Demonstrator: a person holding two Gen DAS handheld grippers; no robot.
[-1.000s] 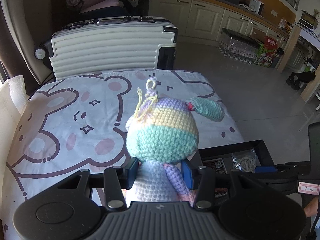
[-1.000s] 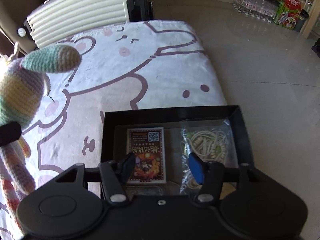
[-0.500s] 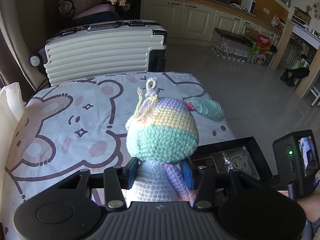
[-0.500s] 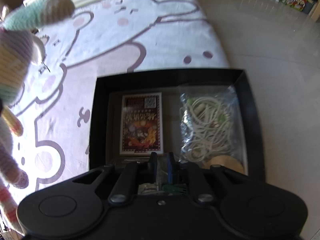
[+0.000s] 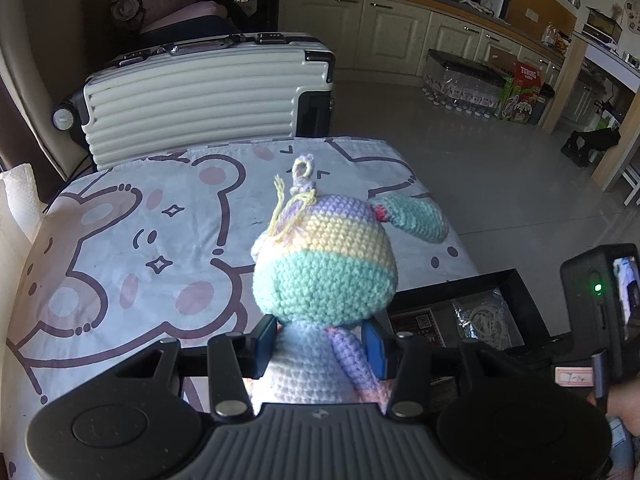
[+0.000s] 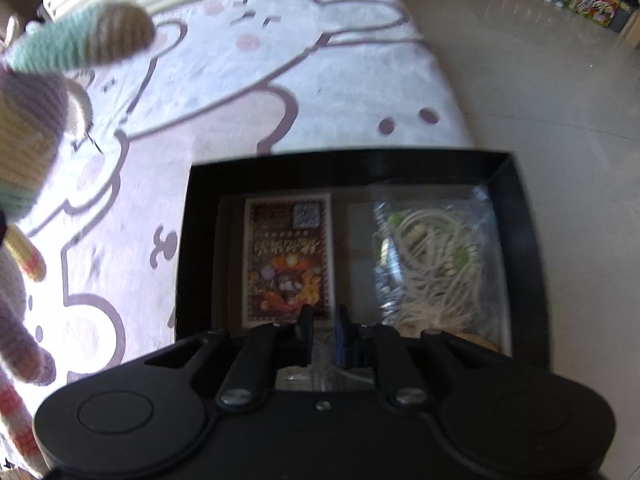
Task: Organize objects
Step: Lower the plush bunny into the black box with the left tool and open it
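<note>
Fingers of the left gripper [image 5: 320, 344] clamp the neck of the crocheted bunny [image 5: 326, 276], holding it upright above the bear-print bed cover [image 5: 132, 240], just left of the black box [image 6: 528, 248]. Over the near end of that box, the right gripper [image 6: 323, 328] has its fingers nearly shut, having just been closing; something pale and clear seems to sit between them, but I cannot tell what. Inside the box, a card pack [image 6: 288, 256] lies on the left and a bagged white cable [image 6: 432, 264] on the right, so part of the sorting looks done. The bunny remains outside the box and, I judge, still needs a place.
</note>
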